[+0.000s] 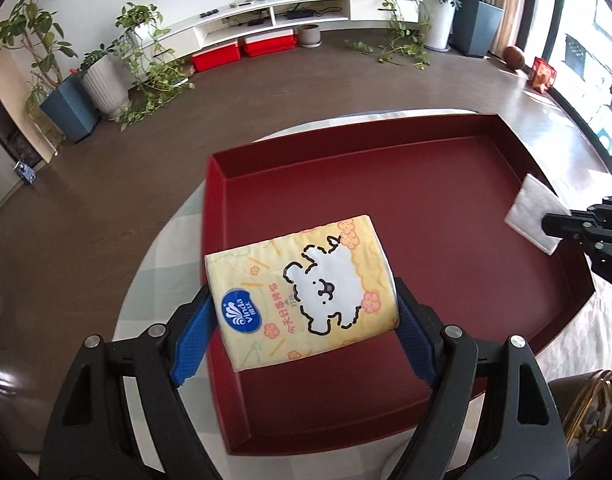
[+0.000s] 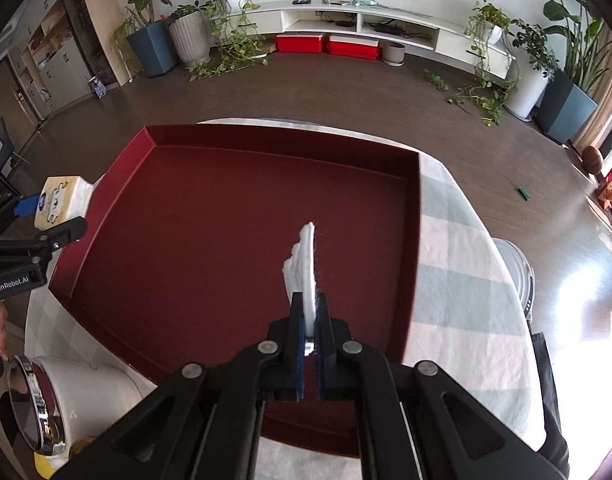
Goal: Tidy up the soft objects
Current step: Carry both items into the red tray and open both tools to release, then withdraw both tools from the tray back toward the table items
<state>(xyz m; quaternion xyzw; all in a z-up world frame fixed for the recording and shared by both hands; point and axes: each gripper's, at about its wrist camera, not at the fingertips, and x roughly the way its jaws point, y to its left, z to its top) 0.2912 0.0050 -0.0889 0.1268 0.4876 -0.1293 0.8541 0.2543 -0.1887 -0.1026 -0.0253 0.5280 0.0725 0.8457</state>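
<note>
Presently: left gripper (image 1: 306,322) clamps tissue pack (image 1: 301,294), right gripper (image 2: 310,312) pinches white pad (image 2: 303,268) over red tray (image 2: 410,264); thin pad risks slipping

tray (image 1: 386,148) on table (image 2: 458,248), tissue pack (image 1: 301,292) seemingly above tray

The left tongs (image 1: 303,316) and right tongs (image 2: 309,312) were black plastic, with blue ribbed pads (image 1: 193,340) and silver rivets (image 1: 452,331).
</note>
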